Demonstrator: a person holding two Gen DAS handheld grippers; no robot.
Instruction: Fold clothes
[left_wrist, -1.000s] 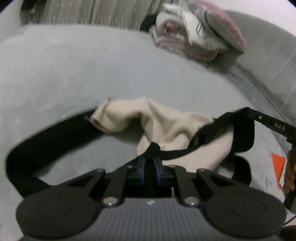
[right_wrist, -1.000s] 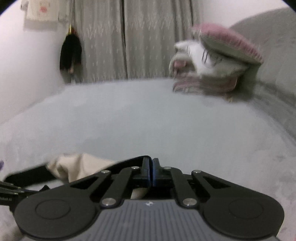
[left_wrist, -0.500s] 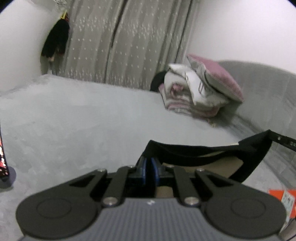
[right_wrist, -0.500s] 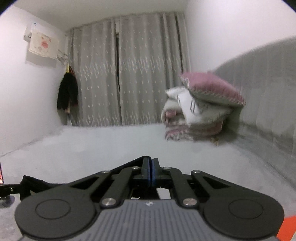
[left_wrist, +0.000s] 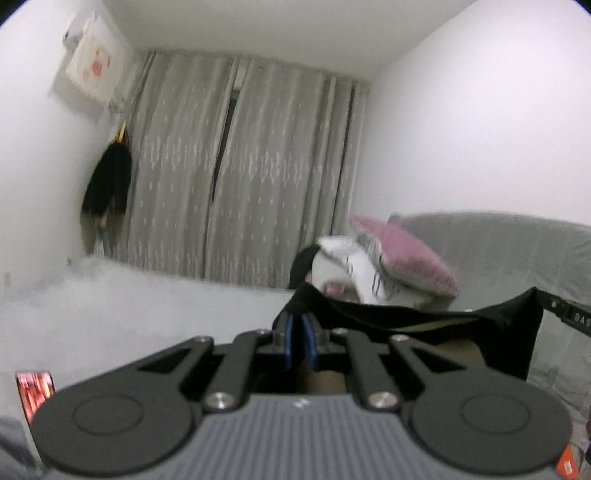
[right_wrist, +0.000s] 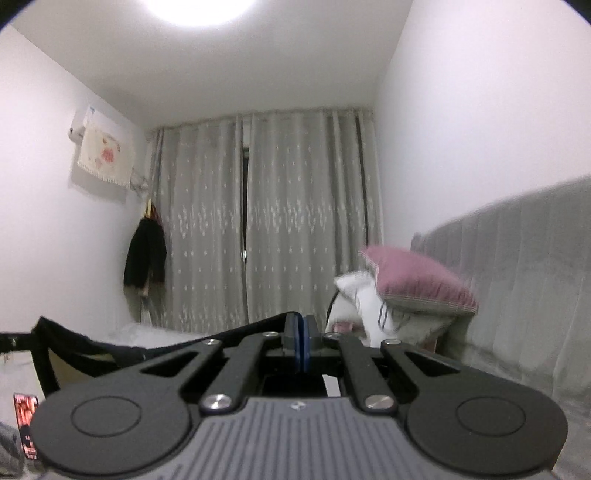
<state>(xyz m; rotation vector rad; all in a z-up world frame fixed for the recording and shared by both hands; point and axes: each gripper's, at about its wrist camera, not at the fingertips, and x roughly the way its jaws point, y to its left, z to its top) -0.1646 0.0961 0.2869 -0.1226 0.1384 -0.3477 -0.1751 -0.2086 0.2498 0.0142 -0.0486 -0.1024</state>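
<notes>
Both hand-held grippers, left (left_wrist: 300, 332) and right (right_wrist: 303, 341), pinch the black waistband (left_wrist: 424, 317); soft, light cloth sags, so hold the band's ends.

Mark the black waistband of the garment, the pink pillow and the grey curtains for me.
black waistband (left_wrist: 406, 314), left wrist view, stretched top edge
pink pillow (right_wrist: 417, 275), right wrist view, top face
grey curtains (right_wrist: 295, 229), right wrist view, right panel

Grey bed (left_wrist: 140, 306) stretching out below, folded bedding (left_wrist: 354, 273) stacked at its head, pink pillow (left_wrist: 410, 258) lying on top.
</notes>
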